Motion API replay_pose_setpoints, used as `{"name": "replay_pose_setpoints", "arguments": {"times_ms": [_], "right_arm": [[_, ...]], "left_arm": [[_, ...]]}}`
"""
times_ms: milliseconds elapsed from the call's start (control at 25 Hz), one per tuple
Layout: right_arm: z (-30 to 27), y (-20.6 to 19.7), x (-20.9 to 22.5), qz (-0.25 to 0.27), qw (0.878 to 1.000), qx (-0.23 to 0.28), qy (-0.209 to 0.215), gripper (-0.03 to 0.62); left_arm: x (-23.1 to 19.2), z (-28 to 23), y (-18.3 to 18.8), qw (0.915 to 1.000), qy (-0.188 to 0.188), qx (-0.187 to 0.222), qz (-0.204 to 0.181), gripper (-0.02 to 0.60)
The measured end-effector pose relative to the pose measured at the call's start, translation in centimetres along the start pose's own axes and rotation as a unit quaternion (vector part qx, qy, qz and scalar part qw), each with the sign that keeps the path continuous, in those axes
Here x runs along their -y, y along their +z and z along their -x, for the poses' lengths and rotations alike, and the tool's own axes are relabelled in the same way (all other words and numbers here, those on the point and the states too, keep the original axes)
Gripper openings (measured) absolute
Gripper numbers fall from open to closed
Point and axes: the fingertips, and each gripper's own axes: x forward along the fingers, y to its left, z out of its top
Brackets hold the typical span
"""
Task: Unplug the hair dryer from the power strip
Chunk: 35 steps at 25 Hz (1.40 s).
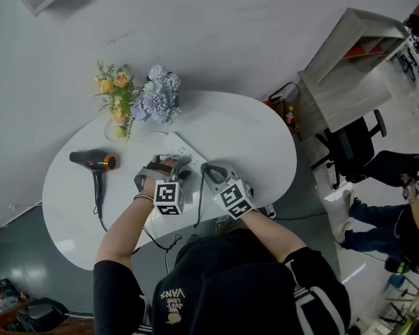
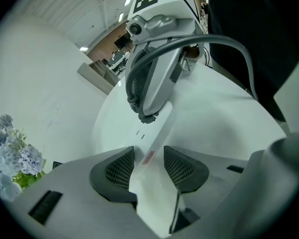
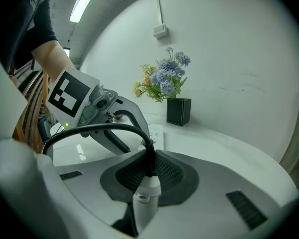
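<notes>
The white power strip [image 1: 185, 149] lies on the white oval table [image 1: 258, 138]. My left gripper [image 2: 148, 166] is shut on the power strip [image 2: 157, 133], one pad against each long side. My right gripper [image 3: 148, 171] is shut on the white plug [image 3: 147, 197], and its black cable [image 3: 99, 128] arches up and away to the left. In the left gripper view the right gripper [image 2: 150, 114] stands tip-down on the strip. Whether the plug is still seated is hidden. The hair dryer [image 1: 92, 161], black with an orange ring, lies at the table's left.
A bunch of blue and yellow flowers [image 1: 136, 96] in a black vase [image 3: 179, 112] stands at the table's far edge. The dryer's cable [image 1: 98, 204] runs along the near left. A black office chair [image 1: 353, 145] and a wooden shelf [image 1: 349, 68] stand to the right, near a seated person [image 1: 405, 208].
</notes>
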Motion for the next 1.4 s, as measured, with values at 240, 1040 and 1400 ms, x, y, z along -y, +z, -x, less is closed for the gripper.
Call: {"name": "replay_pose_setpoints", "arguments": {"times_ms": [240,1040,1400], "right_arm": [[0.21,0.08,-0.21,-0.002,1.0,-0.013,0.004,0.072],[0.34,0.1,-0.46,-0.023,0.999,-0.028,0.0,0.069],[0.41,0.14,-0.45,-0.034,0.999,-0.03,-0.004,0.069]], "left_arm": [[-0.17,0.03,-0.03,0.9998,0.0,-0.019,0.002,0.189],[-0.15,0.04,-0.22,0.9994,0.005,-0.034,-0.002,0.183],[-0.24,0.04,-0.25,0.9991,0.013,-0.039,-0.007,0.17]]}}
